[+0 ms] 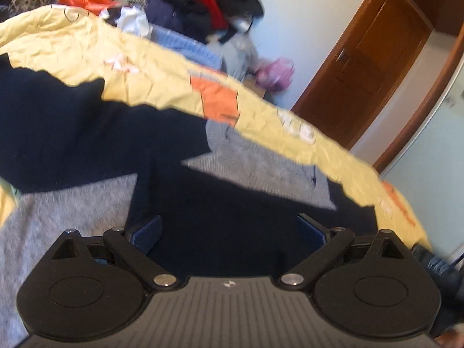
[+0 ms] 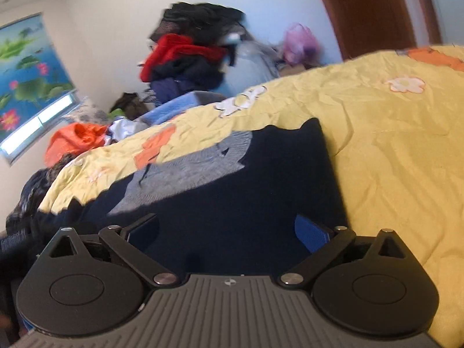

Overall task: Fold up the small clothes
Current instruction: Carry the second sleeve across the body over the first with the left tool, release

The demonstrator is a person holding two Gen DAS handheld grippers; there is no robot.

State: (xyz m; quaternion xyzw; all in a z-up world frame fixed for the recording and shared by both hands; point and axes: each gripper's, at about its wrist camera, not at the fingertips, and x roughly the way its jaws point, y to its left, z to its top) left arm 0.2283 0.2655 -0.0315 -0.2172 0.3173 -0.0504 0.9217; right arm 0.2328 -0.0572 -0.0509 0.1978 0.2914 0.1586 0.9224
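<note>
A navy and grey knit sweater (image 1: pixel 185 156) lies spread on a yellow flowered bedspread (image 1: pixel 87 46). In the left wrist view, navy cloth fills the space ahead, with grey panels (image 1: pixel 261 165) to the left and beyond. My left gripper (image 1: pixel 229 232) is open just over the navy part, its blue pads (image 1: pixel 146 232) wide apart. From the right wrist, the same sweater (image 2: pixel 246 191) runs away from me, a grey band (image 2: pixel 191 171) crossing it. My right gripper (image 2: pixel 227 232) is open too, low over the navy cloth near the sweater's right edge, with nothing between its fingers.
A tall heap of red, black and blue clothes (image 2: pixel 188 55) sits past the bed's far side, beside an orange bag (image 2: pixel 75 142) and a pink bag (image 2: pixel 298 43). A brown wooden door (image 1: pixel 365 58) stands on the right. Bare yellow bedspread (image 2: pixel 406 150) lies right of the sweater.
</note>
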